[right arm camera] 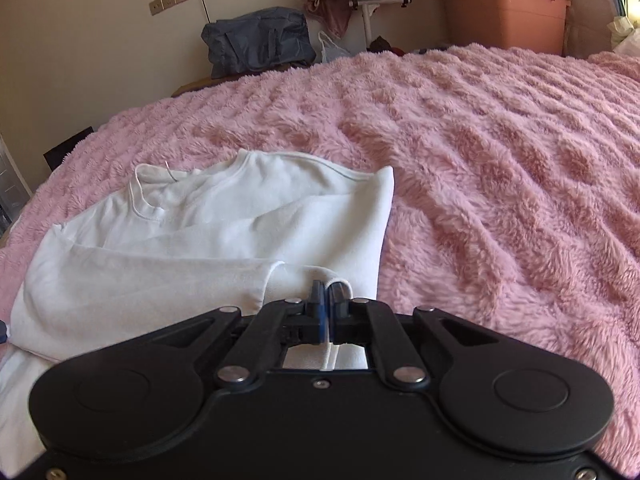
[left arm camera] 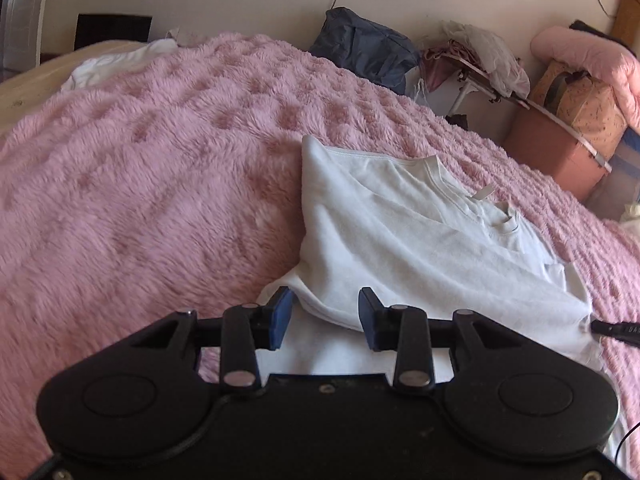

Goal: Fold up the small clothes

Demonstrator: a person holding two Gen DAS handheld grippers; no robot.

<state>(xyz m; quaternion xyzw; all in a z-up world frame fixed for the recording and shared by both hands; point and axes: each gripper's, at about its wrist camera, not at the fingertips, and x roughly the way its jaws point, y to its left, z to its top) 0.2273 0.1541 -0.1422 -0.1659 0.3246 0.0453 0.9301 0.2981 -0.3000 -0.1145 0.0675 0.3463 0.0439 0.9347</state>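
Observation:
A white long-sleeved shirt (left arm camera: 400, 240) lies partly folded on a fluffy pink blanket (left arm camera: 160, 160), its collar toward the far side. My left gripper (left arm camera: 325, 312) hovers open at the shirt's near folded edge, and its blue pads (left arm camera: 282, 312) stand apart with cloth lying below and between them, not pinched. In the right wrist view the same shirt (right arm camera: 200, 240) spreads to the left on the blanket (right arm camera: 500, 160). My right gripper (right arm camera: 328, 296) is shut on a thin fold of the shirt's near hem, and white cloth runs through its jaws.
A second white cloth (left arm camera: 120, 64) lies at the blanket's far left. Past the bed stand a dark blue bag (right arm camera: 260, 40), a small table piled with clothes (left arm camera: 472, 64) and a salmon storage bin (right arm camera: 504, 16). The blanket stretches bare to the right of the shirt.

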